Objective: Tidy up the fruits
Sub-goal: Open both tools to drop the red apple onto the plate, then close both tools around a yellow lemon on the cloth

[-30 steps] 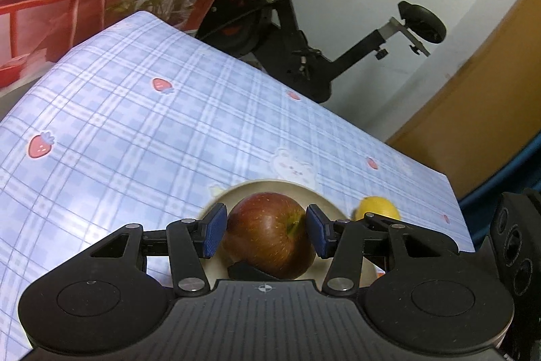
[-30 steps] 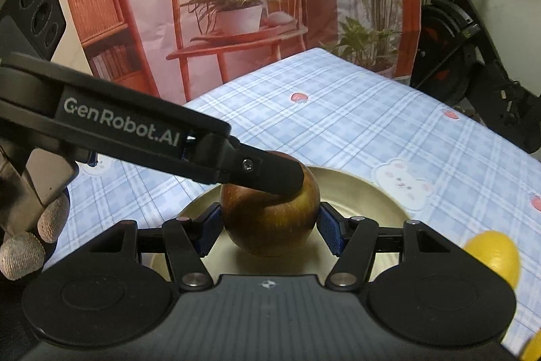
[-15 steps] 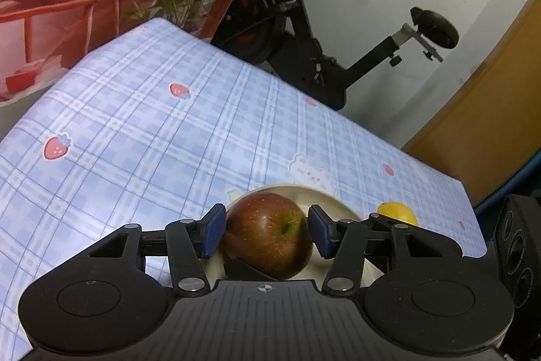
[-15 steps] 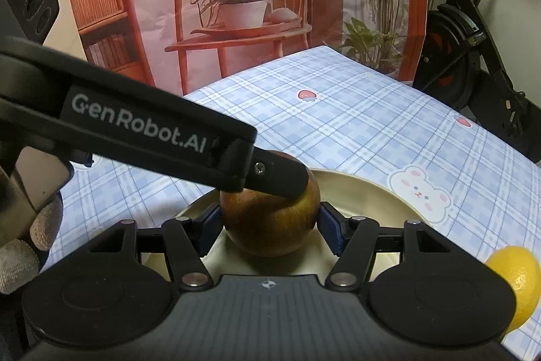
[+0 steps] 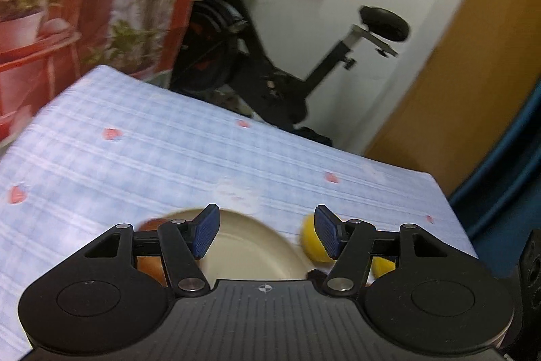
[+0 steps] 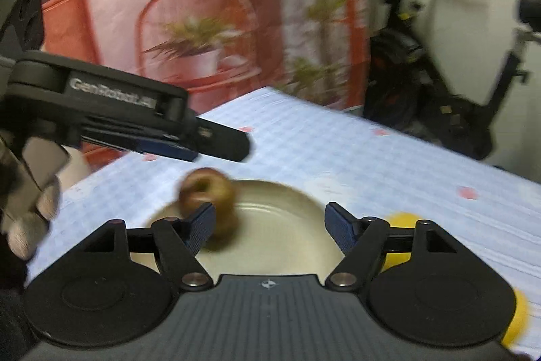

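1. Big change from a second ago: both tongs were clamped on the apple [image 6: 208,205] from either side, and now both have let go. The left tongs [image 5: 267,234] and right tongs [image 6: 270,227] have just been opening, and nothing sits between the pads of either one

2. Both have pulled back and lifted a bit too. In the right view the left tongs hang above and behind the apple, clear of it, and everything is blurry from the movement

3. What that means, I'd guess: the apple drop-off is done and the hands are free for the next fruit. The lemon [image 5: 312,241] is right there on the bench [image 5: 135,158], just beside the plate [image 5: 250,256], and a second yellow fruit [image 6: 515,323] peeks out at the lower right edge of the right view, so plenty left to sort

4. Apple itself: it's on the plate toward its left side, near the rim, reddish brown and round, with the stem dimple showing on top. It's smeared by blur, so I can't tell if it's settled or rolling
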Tool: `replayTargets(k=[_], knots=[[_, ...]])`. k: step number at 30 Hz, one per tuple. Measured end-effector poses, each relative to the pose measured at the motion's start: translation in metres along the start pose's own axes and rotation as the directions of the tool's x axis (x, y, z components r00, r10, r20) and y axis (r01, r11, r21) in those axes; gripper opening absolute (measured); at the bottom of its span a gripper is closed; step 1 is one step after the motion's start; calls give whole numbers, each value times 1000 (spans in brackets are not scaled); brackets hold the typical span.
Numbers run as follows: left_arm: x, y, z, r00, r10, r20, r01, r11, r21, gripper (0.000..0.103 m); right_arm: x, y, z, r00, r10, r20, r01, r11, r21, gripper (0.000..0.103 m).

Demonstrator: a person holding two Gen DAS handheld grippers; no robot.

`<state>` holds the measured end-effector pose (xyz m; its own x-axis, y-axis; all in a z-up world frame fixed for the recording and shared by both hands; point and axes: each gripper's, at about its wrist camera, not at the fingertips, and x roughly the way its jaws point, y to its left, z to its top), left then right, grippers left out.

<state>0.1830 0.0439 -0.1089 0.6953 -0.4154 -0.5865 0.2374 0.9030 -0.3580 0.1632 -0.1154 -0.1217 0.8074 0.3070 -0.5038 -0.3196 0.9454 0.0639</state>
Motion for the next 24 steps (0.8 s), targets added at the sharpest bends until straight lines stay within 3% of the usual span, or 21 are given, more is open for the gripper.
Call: replayTargets(k=[6,10,15,24], knots=[[29,-43,-6,995,-72,-69,76,996,50,65,-46,-57,-19,989,-149,20,147,984,99,74],[55,-67,-12,985,-117,-125,124,991,50,64,-62,-89,-30,980,-197,-26,199,971,133,72],[87,-94,-28,965,-159,-210,173,983,53,64,-70,-117,-42,972,-199,-125,216,966,143,71],[127,-104,-40,929,-194,-314,197,980,-21,64,-56,-146,-45,977,-57,-205,107,965,238,66]])
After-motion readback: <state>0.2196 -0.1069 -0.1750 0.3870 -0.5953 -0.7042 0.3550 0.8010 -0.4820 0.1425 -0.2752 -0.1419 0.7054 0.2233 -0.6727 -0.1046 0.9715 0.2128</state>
